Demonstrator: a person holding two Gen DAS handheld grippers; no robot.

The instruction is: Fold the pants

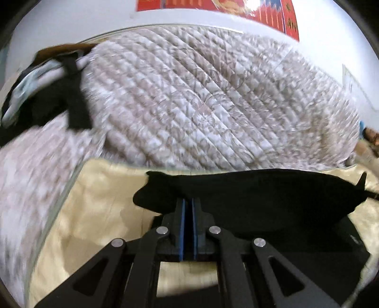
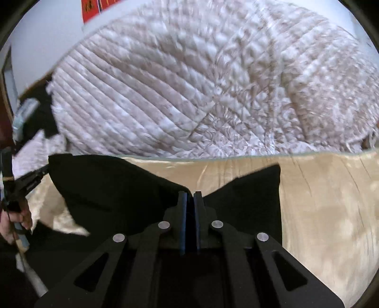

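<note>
The black pants (image 1: 260, 196) hang stretched between my two grippers above a cream satin-covered surface (image 1: 99, 194). My left gripper (image 1: 188, 201) is shut on the pants' edge near its left end; the cloth runs off to the right. In the right wrist view my right gripper (image 2: 190, 195) is shut on the black pants (image 2: 106, 189), which spread to both sides of the fingers. The left gripper (image 2: 30, 180) shows at the far left of that view, held by a hand, at the pants' other end.
A quilted pale floral bedspread (image 1: 201, 99) covers the bed beyond the cream surface. Dark and light clothes (image 1: 47, 90) lie heaped at the bed's left. A red poster (image 1: 236, 11) hangs on the white wall behind.
</note>
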